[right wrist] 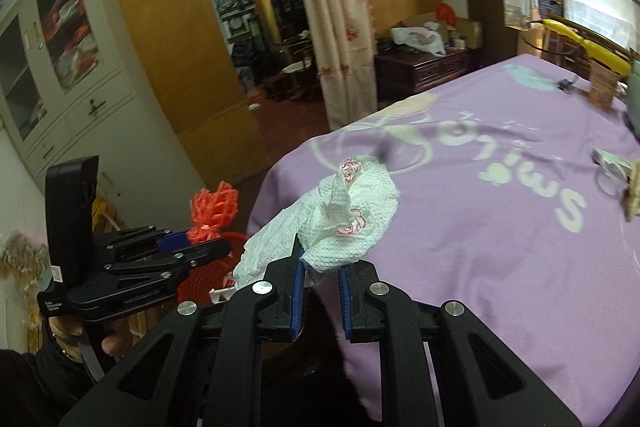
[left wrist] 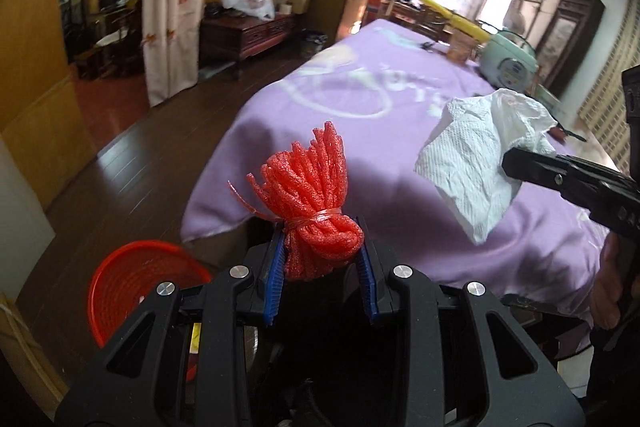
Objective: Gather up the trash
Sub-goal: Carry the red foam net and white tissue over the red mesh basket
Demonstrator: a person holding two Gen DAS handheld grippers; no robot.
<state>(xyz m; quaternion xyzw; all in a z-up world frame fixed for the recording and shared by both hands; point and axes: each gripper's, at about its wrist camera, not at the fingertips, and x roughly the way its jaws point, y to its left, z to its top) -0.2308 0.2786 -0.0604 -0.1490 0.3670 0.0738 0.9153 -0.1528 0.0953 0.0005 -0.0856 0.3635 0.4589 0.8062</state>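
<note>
— What does the left wrist view catch?
— The left hand-held gripper (left wrist: pixel 323 259) clamped on a red foam net bundle (left wrist: pixel 316 195), tied with a red strip. Below and to its left sits a red basket (left wrist: pixel 136 283) on the floor, seen whole only here. To its right, the right hand-held gripper (left wrist: pixel 516 163) pinches a white paper towel (left wrist: pixel 476 163) above the purple-covered counter (left wrist: pixel 360 155).
— And the right wrist view?
— The right one (right wrist: pixel 320 279) grips that towel (right wrist: pixel 344 223), which hides part of the counter (right wrist: pixel 500 247). To its left the left one (right wrist: pixel 200 247) holds the bundle (right wrist: pixel 214 211); a wrapper (right wrist: pixel 616 167) lies far right.
</note>
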